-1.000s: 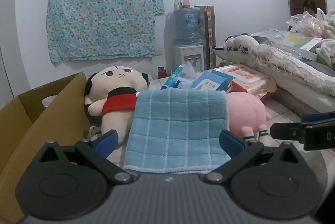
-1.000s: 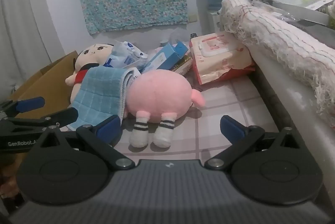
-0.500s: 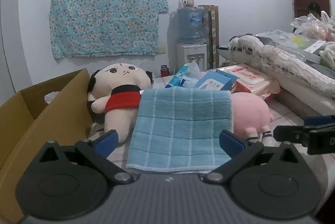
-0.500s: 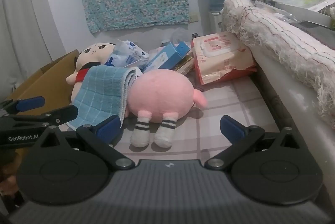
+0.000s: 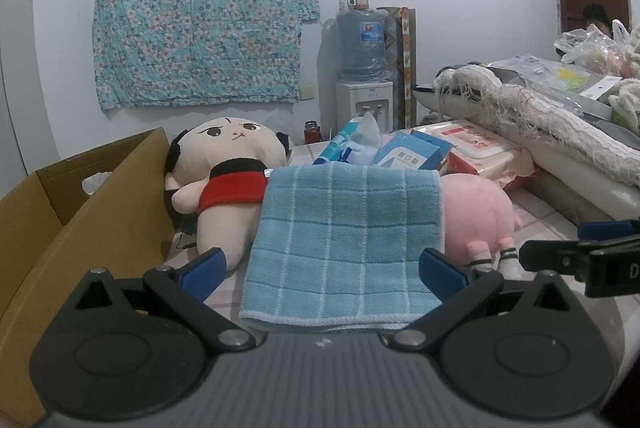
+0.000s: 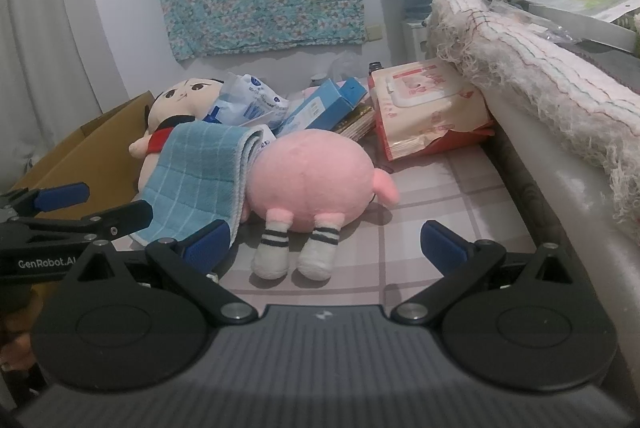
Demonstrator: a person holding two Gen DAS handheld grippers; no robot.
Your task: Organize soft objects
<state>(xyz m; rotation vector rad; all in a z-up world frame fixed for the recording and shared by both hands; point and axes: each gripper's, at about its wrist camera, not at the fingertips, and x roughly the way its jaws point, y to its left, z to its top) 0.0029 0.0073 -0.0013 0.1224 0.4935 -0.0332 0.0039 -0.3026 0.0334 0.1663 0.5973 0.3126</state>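
Observation:
A light-blue checked towel [image 5: 344, 240] [image 6: 200, 176] lies draped over a pink plush pig [image 5: 476, 216] [image 6: 312, 180] on the checked table. A cream doll with a red band [image 5: 228, 180] [image 6: 176, 108] lies to the towel's left, against a cardboard box [image 5: 80, 212] [image 6: 80, 156]. My left gripper [image 5: 322, 270] stands open just short of the towel's near edge. My right gripper [image 6: 324, 240] is open too, with the pig's striped feet between its fingers, touching nothing. Each gripper shows at the edge of the other's view.
Behind the toys lie tissue packs, blue boxes [image 5: 404, 156] and a wet-wipes pack [image 6: 424, 108]. A raised ledge with a fringed white cloth [image 6: 540, 68] runs along the right. A water dispenser [image 5: 362, 76] stands at the far wall.
Both grippers have eased back and slightly lower, so the towel and toys sit a little farther off. Nothing was gripped or shifted.

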